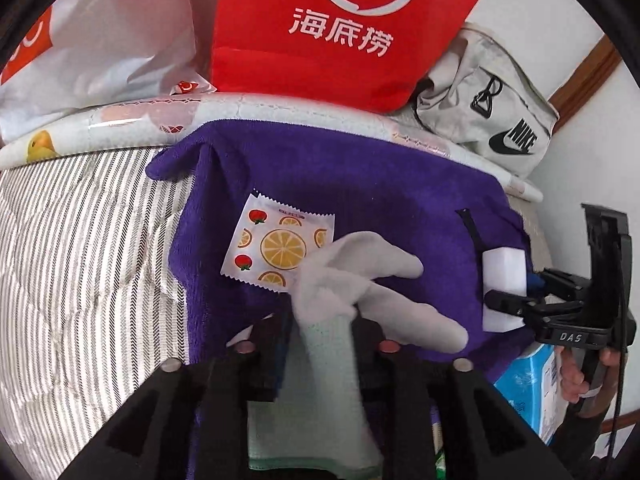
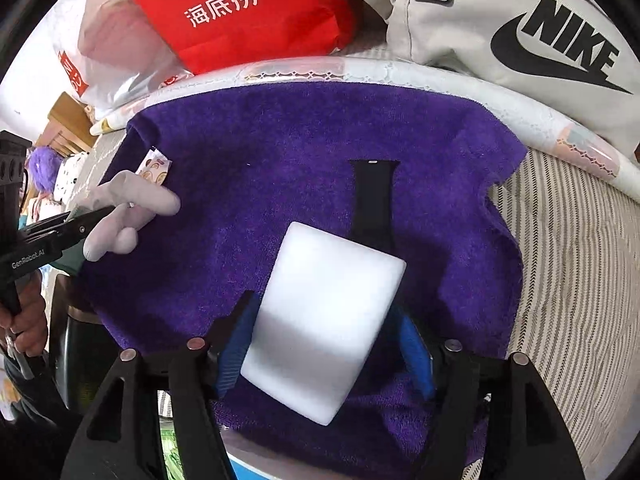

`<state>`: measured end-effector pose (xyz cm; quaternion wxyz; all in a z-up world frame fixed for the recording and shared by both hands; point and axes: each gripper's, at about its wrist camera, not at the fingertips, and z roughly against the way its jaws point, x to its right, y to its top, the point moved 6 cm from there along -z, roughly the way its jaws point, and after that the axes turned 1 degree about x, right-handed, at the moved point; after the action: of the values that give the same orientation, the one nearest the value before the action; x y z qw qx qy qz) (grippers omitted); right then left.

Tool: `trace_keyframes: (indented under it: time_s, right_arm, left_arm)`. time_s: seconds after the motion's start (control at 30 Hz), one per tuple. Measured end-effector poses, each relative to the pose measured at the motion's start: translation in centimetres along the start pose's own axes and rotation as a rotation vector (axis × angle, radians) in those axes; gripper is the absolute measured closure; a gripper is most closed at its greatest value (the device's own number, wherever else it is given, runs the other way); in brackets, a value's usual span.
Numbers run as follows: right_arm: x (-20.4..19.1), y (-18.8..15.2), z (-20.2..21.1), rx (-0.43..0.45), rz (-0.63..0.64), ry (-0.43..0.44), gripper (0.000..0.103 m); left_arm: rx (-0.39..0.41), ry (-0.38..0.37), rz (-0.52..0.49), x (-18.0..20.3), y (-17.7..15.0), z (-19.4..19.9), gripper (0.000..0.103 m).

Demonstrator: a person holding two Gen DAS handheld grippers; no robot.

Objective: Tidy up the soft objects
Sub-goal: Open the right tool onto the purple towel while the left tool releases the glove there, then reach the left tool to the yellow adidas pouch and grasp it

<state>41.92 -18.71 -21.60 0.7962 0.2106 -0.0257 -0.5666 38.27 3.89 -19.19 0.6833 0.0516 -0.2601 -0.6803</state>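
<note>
A purple towel (image 1: 360, 200) (image 2: 280, 140) lies spread on striped bedding. On it rest a fruit-print sachet (image 1: 276, 244), a black strap (image 2: 374, 200), a white glove (image 1: 380, 264) (image 2: 136, 200) and a white sponge block (image 2: 324, 320) (image 1: 504, 268). My left gripper (image 1: 322, 320) (image 2: 96, 216) stands over the glove's cuff; the cuff lies between its jaws, which look slightly parted from it. My right gripper (image 2: 322, 304) (image 1: 504, 300) straddles the sponge. A dark gap shows beside the right blue pad, so the sponge rests on the towel unpressed.
Behind the towel lie a rolled printed mat (image 1: 280, 108), a red paper bag (image 1: 340, 40), a grey Nike bag (image 1: 500, 112) and a white plastic bag (image 1: 100, 40). Striped bedding (image 1: 80, 260) extends left. A blue tissue pack (image 1: 536, 384) sits at the right.
</note>
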Motion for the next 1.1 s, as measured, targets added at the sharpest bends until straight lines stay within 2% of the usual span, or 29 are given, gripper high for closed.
trace_keyframes:
  time_s: [0.03,0.13,0.3,0.47,0.63,0.8,0.97,1.1]
  right_arm:
    - [0.1,-0.1,0.1,0.001,0.001,-0.015,0.033]
    - [0.3,-0.2,0.7,0.006,-0.006,-0.021,0.032]
    - [0.7,-0.5,2.3,0.029,-0.024,-0.042,0.032]
    - [0.5,-1.0,4.7,0.071,-0.038,-0.053,0.032]
    - [0.1,-2.2,8.2,0.165,-0.042,-0.076,0.032]
    - [-0.8,-4.9,11.9,0.248,-0.043,-0.104,0.032]
    - [-2.3,-8.9,14.9,0.314,-0.03,-0.101,0.032]
    - [-3.7,-12.1,15.9,0.31,-0.031,-0.055,0.032]
  left_arm:
    - [0.002,0.013,-0.002,0.0,0.1,0.0,0.064]
    - [0.03,0.021,-0.02,0.1,0.2,0.8,0.049]
    - [0.089,0.022,-0.021,0.5,0.5,3.2,0.041]
    - [0.122,0.035,-0.015,0.1,0.3,5.5,0.041]
    - [0.212,0.046,-0.014,0.0,-1.2,9.4,0.041]
    - [0.265,0.061,-0.026,0.8,-3.3,12.4,0.041]
    - [0.223,-0.003,-0.008,1.9,-6.9,14.1,0.041]
    - [0.202,-0.01,-0.026,3.2,-10.4,15.1,0.043]
